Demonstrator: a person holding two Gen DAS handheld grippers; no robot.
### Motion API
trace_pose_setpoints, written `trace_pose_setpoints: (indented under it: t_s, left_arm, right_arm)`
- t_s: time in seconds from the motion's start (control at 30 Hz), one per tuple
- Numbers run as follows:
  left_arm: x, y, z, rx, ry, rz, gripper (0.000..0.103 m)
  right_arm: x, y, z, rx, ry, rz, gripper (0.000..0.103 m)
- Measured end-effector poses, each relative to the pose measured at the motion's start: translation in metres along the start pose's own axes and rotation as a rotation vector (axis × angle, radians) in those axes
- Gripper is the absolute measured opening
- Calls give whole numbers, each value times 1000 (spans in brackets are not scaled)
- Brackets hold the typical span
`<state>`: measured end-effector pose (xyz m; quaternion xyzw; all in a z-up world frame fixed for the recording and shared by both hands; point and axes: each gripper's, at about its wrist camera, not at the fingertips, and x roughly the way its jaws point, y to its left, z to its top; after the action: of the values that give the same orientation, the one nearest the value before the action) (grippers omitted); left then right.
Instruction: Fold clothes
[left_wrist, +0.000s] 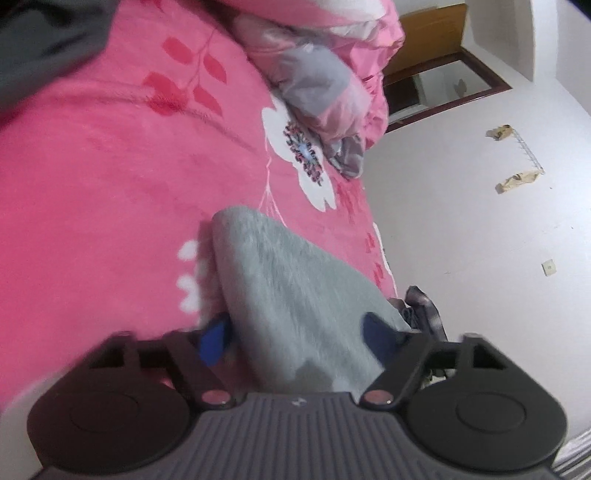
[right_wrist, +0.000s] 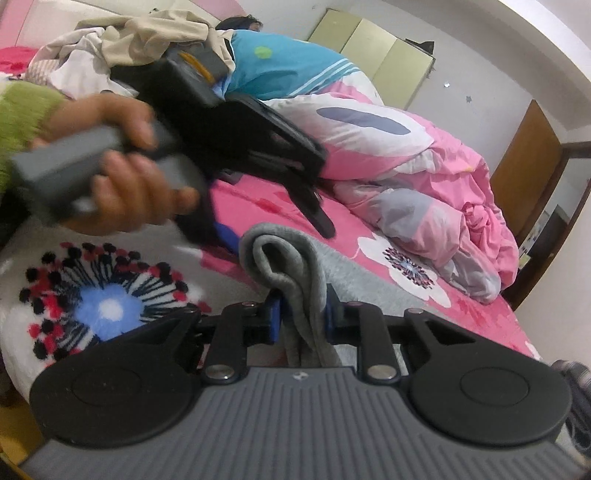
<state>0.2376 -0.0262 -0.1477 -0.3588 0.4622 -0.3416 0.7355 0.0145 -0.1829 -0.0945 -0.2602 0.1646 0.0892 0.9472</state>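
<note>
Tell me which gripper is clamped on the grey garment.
The right gripper: grey garment bunched tight between its blue pads. The left gripper straddles the cloth with jaws apart.

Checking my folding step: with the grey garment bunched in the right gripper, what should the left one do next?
Probably close the left gripper on the grey garment. The cloth lies between its blue fingers, which look apart, while the right gripper already pinches a bunched fold.

**Two wrist cameras low over the pink bedspread**

Both are looking close along their fingers toward the crumpled duvet (left_wrist: 332, 85). The right view is also catching the left hand (right_wrist: 122, 166). Both are sharing the grey garment (left_wrist: 295, 295) and the duvet.
</note>
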Motion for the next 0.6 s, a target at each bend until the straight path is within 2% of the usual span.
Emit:
trace_pose_setpoints:
  t_s: [0.1,0.13,0.2,0.27,0.43,0.6]
  left_arm:
    - [18,2,7,-7,5,34,40]
    - [22,1,8,-5,4,44,37]
    - [25,3,9,-10,-6,70,20]
    - [22,8,8,-40,-26,65,12]
    - [9,6,1,-53,-100,32,10]
    - [-9,9,-2,-79,-129,-6,10]
  right_arm:
    - [2,-2,-2,29,2,13,20]
    - [4,-3,-3,39,7,21,20]
    - [7,-4,-4,53,28,46,21]
    - [10,-5,-4,71,53,75,21]
    - [5,-6,2,107,77,102,19]
    - [-2,-3,16,91,98,98,18]
